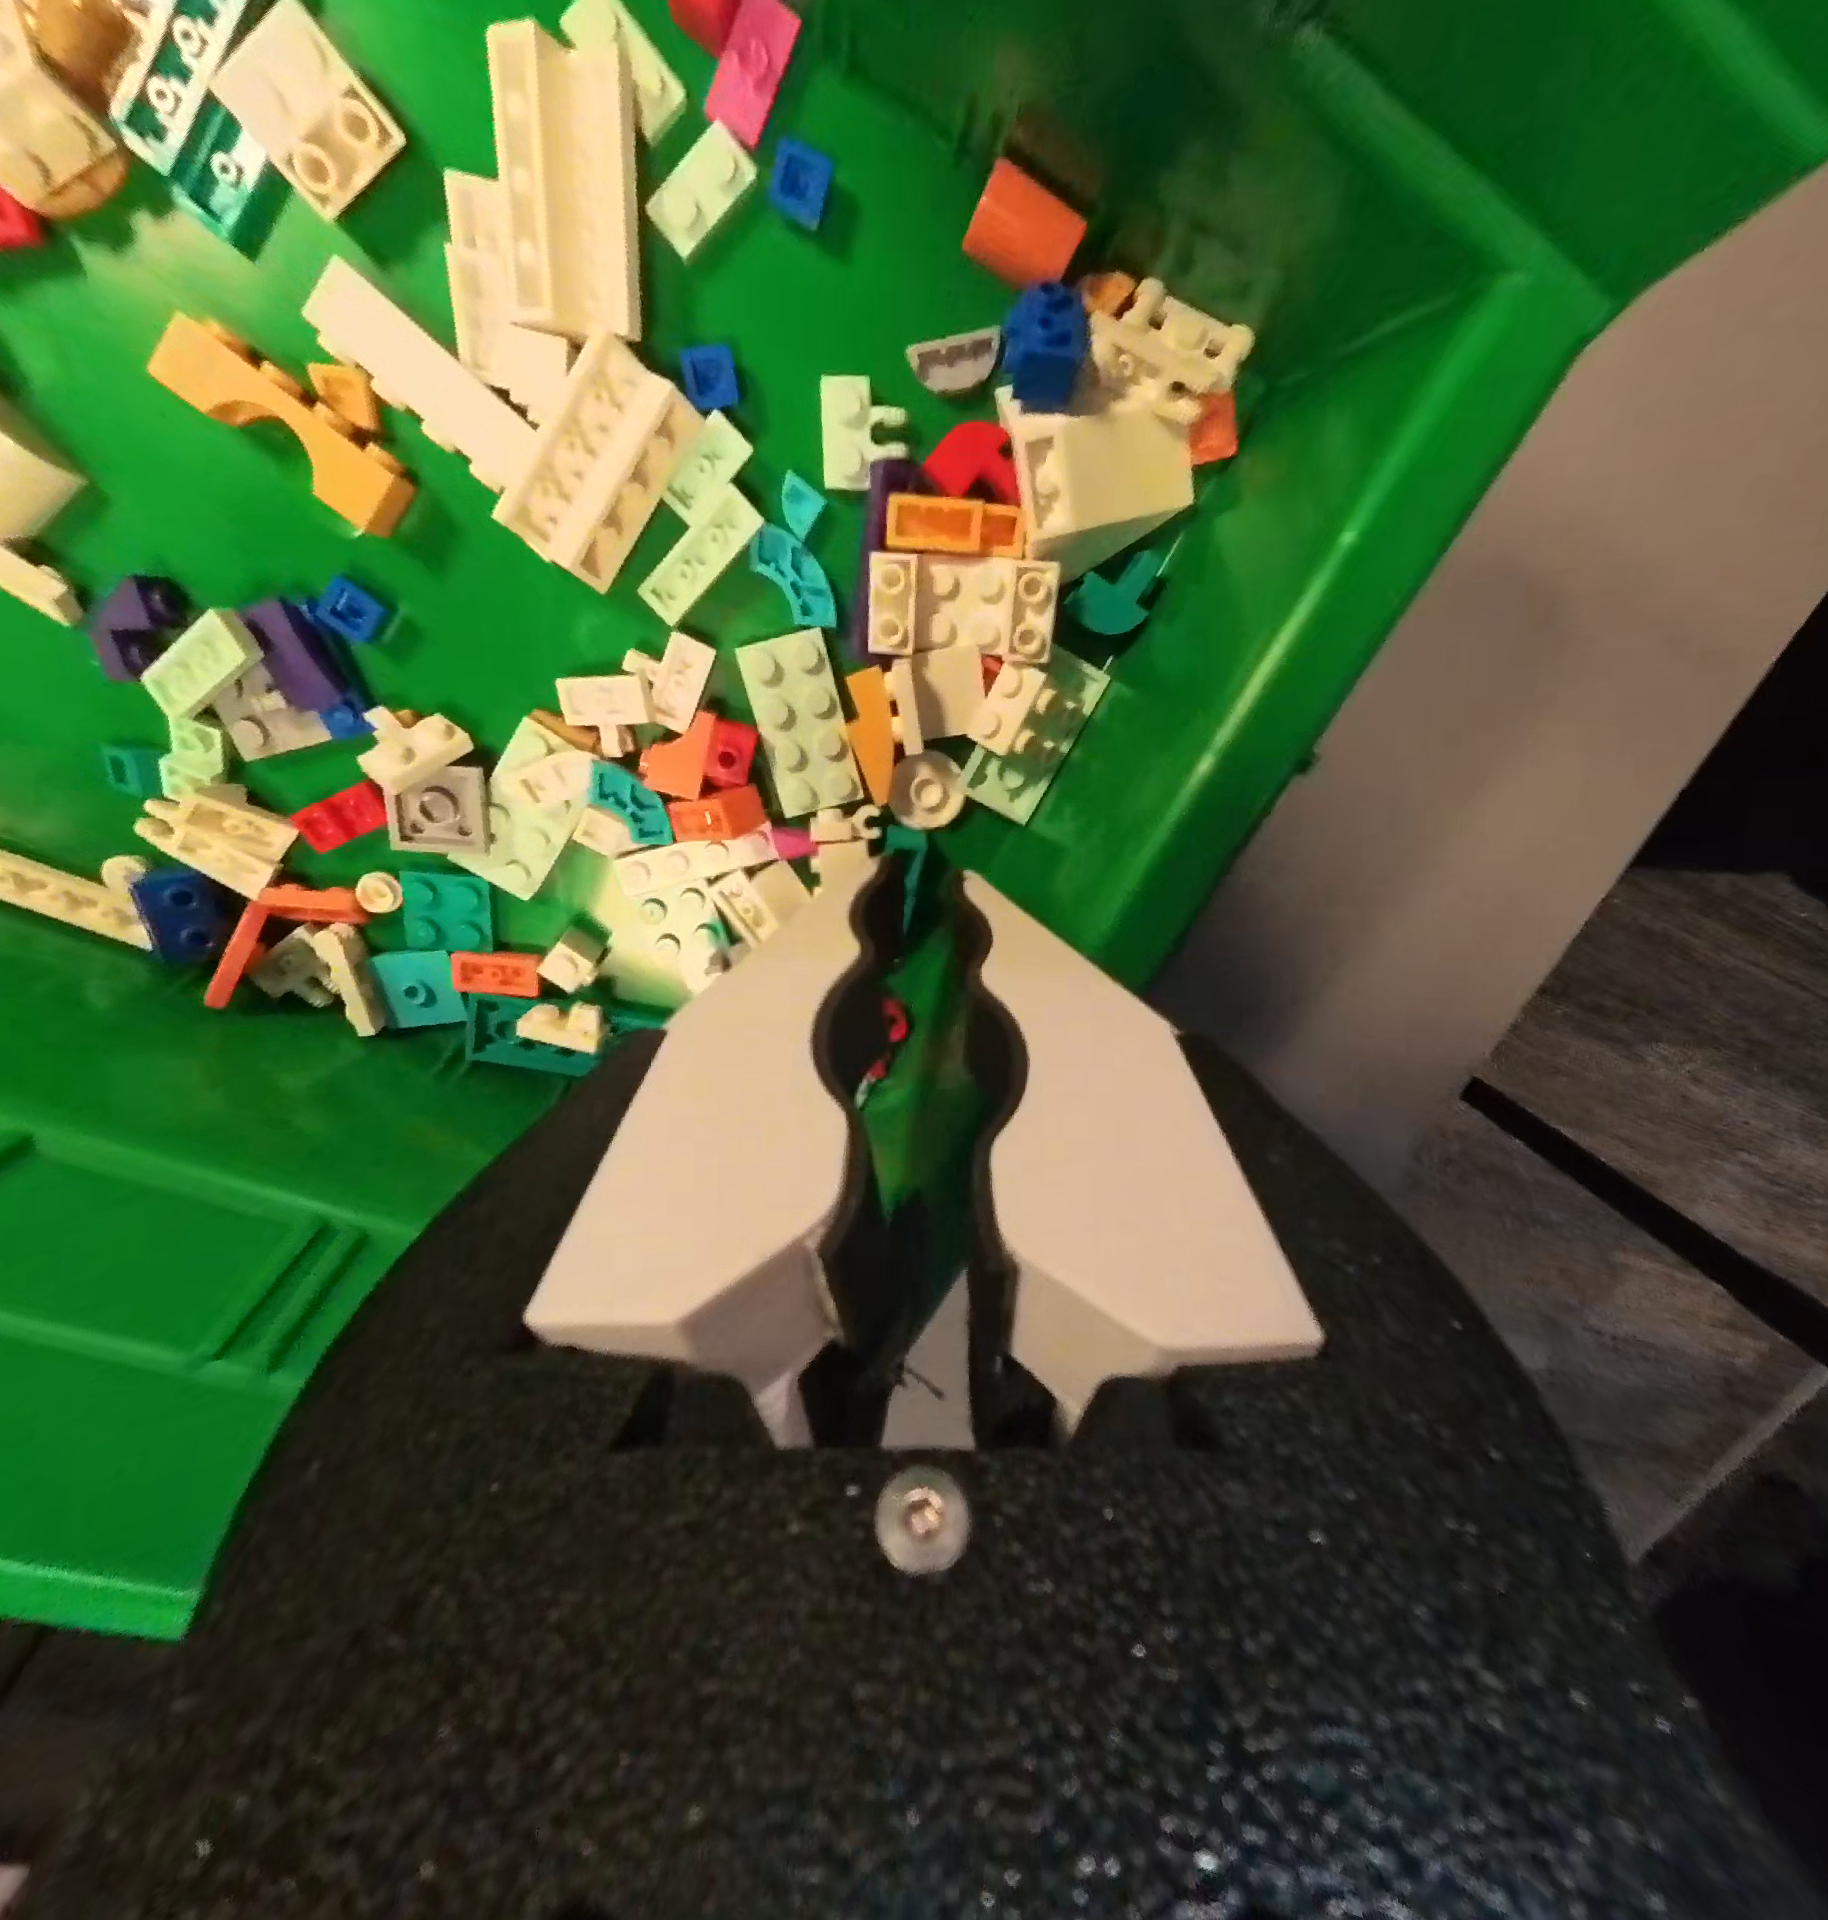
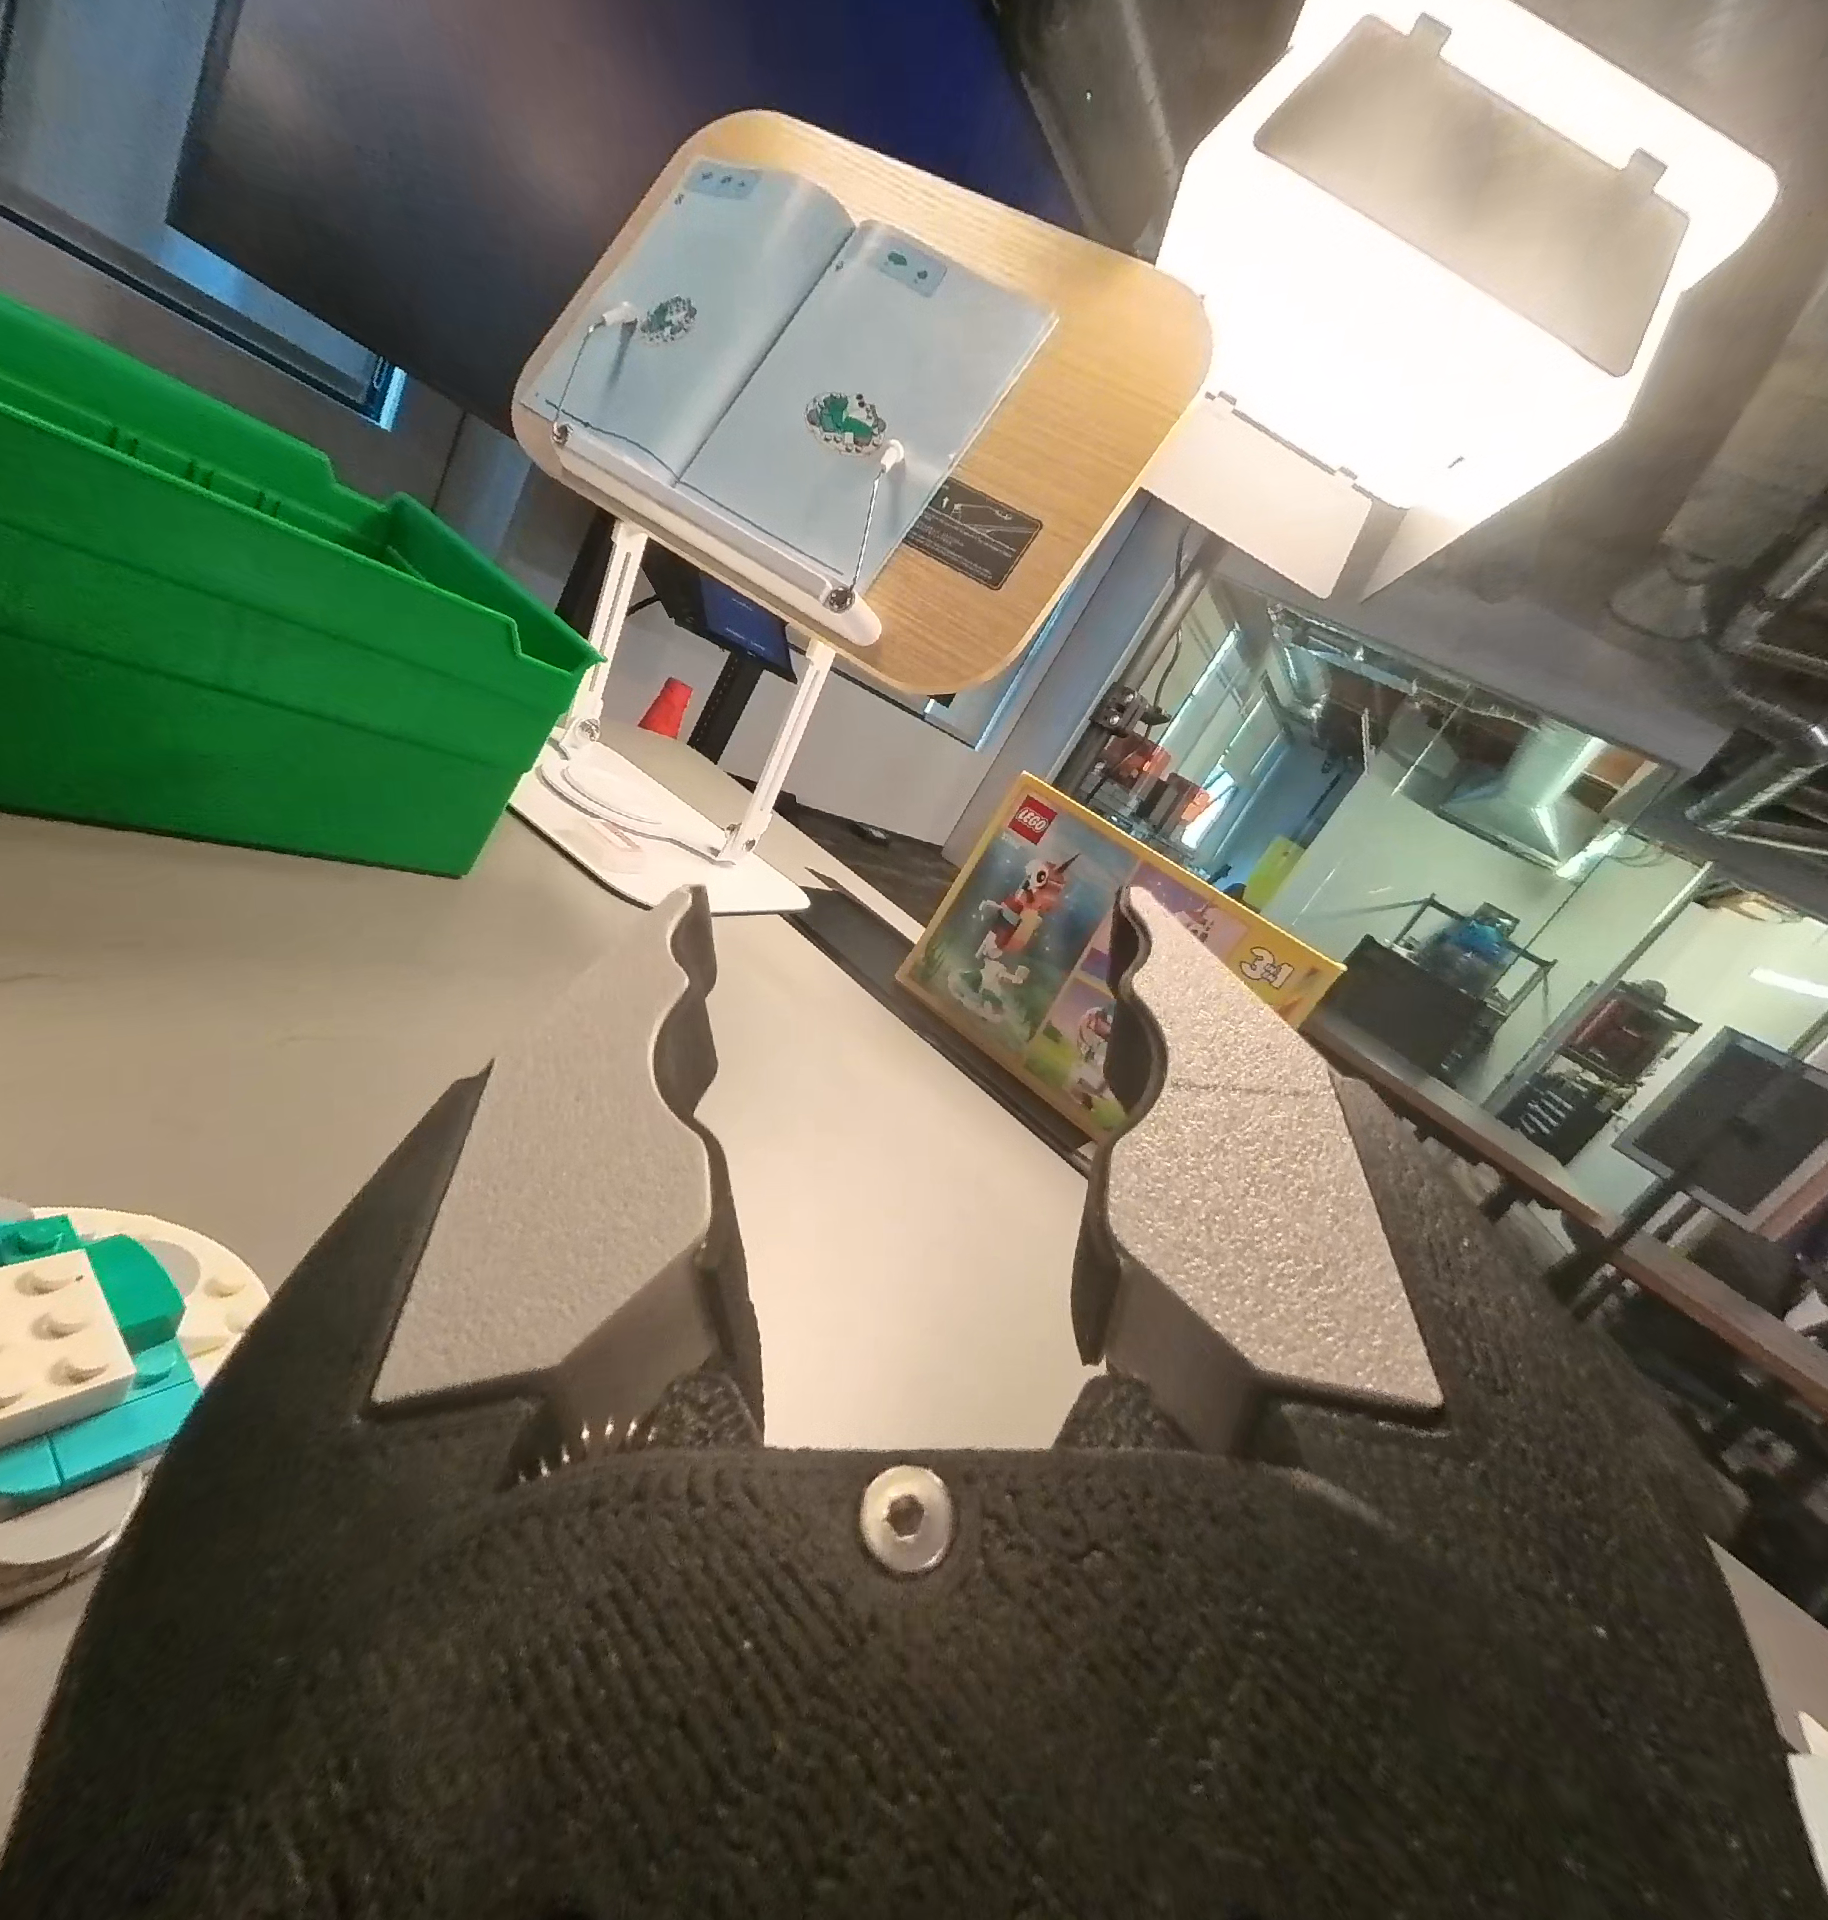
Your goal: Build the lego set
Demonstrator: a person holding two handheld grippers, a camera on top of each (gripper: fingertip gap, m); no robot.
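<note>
Left tool is seen at the lower centre of the left wrist view, its pale fingers drawn narrow with only a slim wavy gap between them; whether anything is pinched at the tips cannot be told. Its tips reach into a green tray, at the near edge of a heap of loose bricks that fills the middle of the frame. At the upper left of the heap lie long white plates, lower down a tan arch piece, and toward the right a white sloped brick with a blue brick above it. A small round pale stud piece lies just beyond the fingertips.

In the right wrist view, a partly built model of teal and white bricks on a round pale base sits at the lower left on the grey counter. The green tray is seen at the left. At the upper centre an open instruction booklet is held on a wooden stand. Right tool is held wide, with nothing between its black fingers. A set box stands to the right, beyond them.
</note>
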